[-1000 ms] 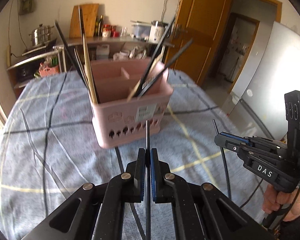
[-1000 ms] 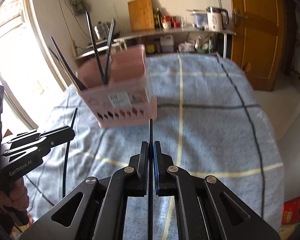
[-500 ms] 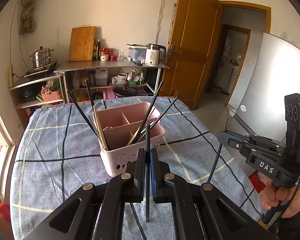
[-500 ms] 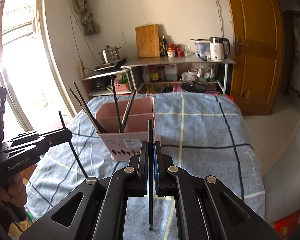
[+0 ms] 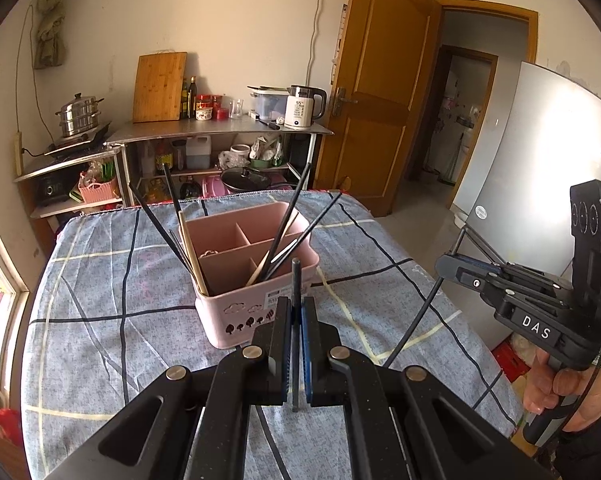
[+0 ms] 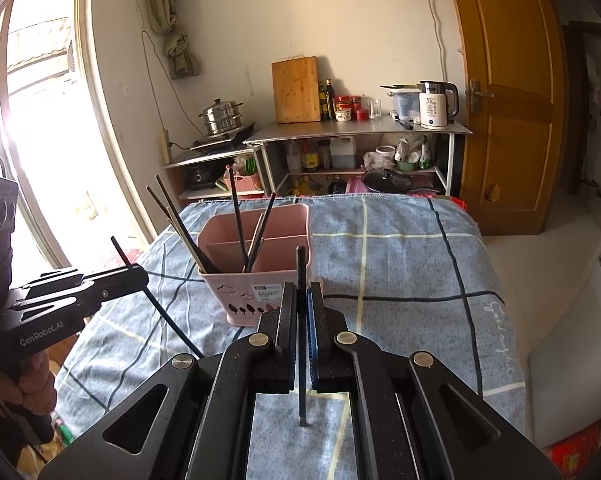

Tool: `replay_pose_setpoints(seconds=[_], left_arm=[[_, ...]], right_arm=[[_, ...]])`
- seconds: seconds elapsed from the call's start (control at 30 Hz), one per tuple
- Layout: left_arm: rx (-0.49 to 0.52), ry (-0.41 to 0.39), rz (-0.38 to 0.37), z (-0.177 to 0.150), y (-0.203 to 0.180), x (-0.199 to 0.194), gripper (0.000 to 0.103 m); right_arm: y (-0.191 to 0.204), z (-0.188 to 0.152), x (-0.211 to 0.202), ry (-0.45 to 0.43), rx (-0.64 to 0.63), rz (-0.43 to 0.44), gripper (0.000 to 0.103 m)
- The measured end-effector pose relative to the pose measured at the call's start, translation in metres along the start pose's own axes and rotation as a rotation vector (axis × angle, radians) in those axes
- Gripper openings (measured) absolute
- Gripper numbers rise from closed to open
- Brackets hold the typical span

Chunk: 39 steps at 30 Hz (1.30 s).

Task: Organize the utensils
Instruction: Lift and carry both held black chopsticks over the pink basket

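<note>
A pink divided utensil holder (image 5: pixel 256 280) (image 6: pixel 256 264) stands on the blue checked table, with several black and wooden chopsticks leaning in it. My left gripper (image 5: pixel 296 312) is shut on a black chopstick (image 5: pixel 295 280) and holds it above the table, in front of the holder. It also shows at the left of the right wrist view (image 6: pixel 132 276). My right gripper (image 6: pixel 300 300) is shut on another black chopstick (image 6: pixel 300 268), held up in front of the holder. It also shows at the right of the left wrist view (image 5: pixel 448 268).
The table cloth (image 5: pixel 100 340) reaches to a metal shelf (image 5: pixel 220 128) with a kettle, jars and a cutting board behind it. A wooden door (image 5: pixel 376 100) and a fridge (image 5: pixel 540 160) stand to the right. A window (image 6: pixel 40 120) is on the left.
Both grippers have risen and drawn back from the holder, each lifting its chopstick off the table. The holder now looks smaller and lower in both views.
</note>
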<state>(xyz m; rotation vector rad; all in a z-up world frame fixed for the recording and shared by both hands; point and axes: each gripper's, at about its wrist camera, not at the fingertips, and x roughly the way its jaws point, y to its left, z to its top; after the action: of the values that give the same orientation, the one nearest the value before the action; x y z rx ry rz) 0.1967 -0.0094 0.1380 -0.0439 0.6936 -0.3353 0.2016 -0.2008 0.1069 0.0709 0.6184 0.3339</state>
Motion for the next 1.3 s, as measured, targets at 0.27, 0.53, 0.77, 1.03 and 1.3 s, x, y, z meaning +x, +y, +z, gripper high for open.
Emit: replay_pose_setpoints(seconds=[0.27,0.53,0.77,1.03,1.3], left_arm=[[0.001,-0.010,-0.011,0.008,0.002,-0.013,0.004],[0.007,-0.069,0.008,0.038,0.013,-0.033,0.004],[0.000,-0.140,0.030,0.084,0.027,-0.050,0.004],[-0.006,-0.186,0.047,0.124,0.041,-0.049,0.004],[-0.018,-0.168,0.068,0.132,0.055,-0.021,0.004]], right_arm=[[0.005,0.007,-0.011,-0.034,-0.011,0.011,0.004],[0.022,0.036,-0.020,-0.101,-0.027,0.052,0.004],[0.039,0.073,-0.018,-0.167,-0.047,0.086,0.004],[0.052,0.108,-0.007,-0.228,-0.047,0.116,0.004],[0.059,0.118,0.022,-0.217,-0.034,0.118,0.004]])
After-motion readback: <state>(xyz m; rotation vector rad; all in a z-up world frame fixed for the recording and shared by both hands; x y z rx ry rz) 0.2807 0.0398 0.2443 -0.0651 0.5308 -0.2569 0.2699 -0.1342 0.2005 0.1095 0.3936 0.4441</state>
